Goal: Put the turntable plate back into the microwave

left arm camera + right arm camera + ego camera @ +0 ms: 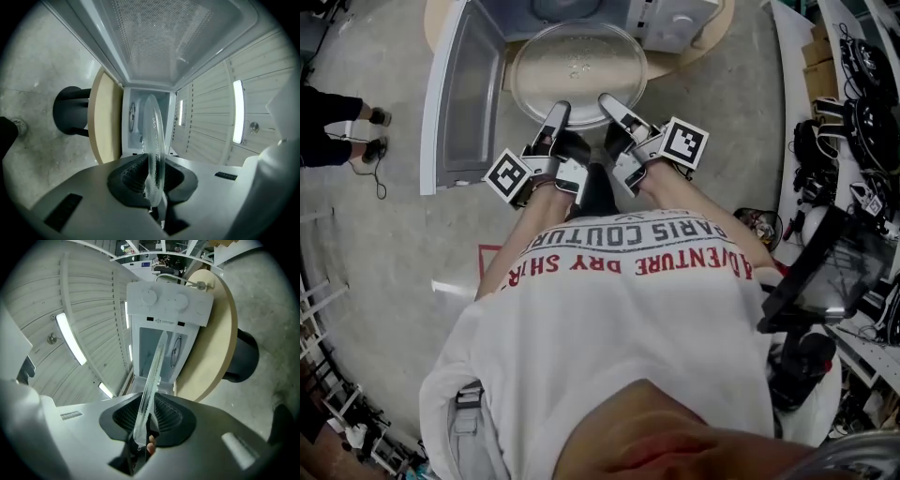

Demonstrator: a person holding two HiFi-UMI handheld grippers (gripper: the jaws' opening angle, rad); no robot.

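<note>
The clear glass turntable plate (578, 68) hangs level in front of the open white microwave (670, 21), which stands on a round wooden table (720, 30). My left gripper (560, 112) is shut on the plate's near left rim, and my right gripper (609, 101) is shut on its near right rim. In the left gripper view the plate (153, 136) shows edge-on between the dark pads, with the microwave cavity (136, 123) behind it. The right gripper view has the same plate (151, 380) edge-on below the microwave's control panel (171, 303).
The microwave door (461, 89) stands swung open at the left of the plate. A person's feet (373, 131) are at the far left on the concrete floor. Shelves of cables and gear (858, 122) fill the right side. The table's black pedestal (70, 110) is beneath the top.
</note>
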